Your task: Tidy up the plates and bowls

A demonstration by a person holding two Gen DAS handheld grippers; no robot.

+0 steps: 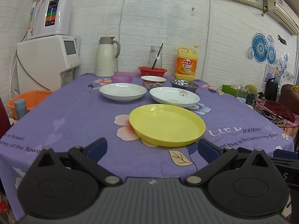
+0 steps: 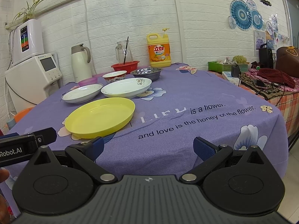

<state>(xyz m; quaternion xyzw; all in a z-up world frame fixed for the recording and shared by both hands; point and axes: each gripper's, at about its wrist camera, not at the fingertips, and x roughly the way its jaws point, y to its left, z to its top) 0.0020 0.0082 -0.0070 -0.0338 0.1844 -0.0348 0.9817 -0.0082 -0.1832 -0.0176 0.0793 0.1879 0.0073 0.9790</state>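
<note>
A yellow plate [image 1: 166, 124] [image 2: 101, 117] lies nearest on the purple tablecloth. Behind it sit two white plates, one on the left [image 1: 123, 91] [image 2: 82, 93] and one with a small print on the right [image 1: 174, 97] [image 2: 127, 87]. Further back are a pink bowl [image 1: 121, 78] [image 2: 87, 82], a patterned white bowl [image 1: 153, 81] [image 2: 114, 76] and a steel bowl [image 1: 184, 85] [image 2: 146, 73]. My left gripper [image 1: 152, 149] is open and empty just short of the yellow plate. My right gripper [image 2: 148, 145] is open and empty, over bare cloth to the plate's right.
At the table's back stand a thermos jug [image 1: 106, 56], a red basket [image 1: 152, 71] in front of a glass jug, and a yellow detergent bottle [image 1: 186, 63]. A water dispenser [image 1: 46, 61] and orange tub [image 1: 31, 99] are left of the table. A cluttered side table [image 2: 261, 82] is right.
</note>
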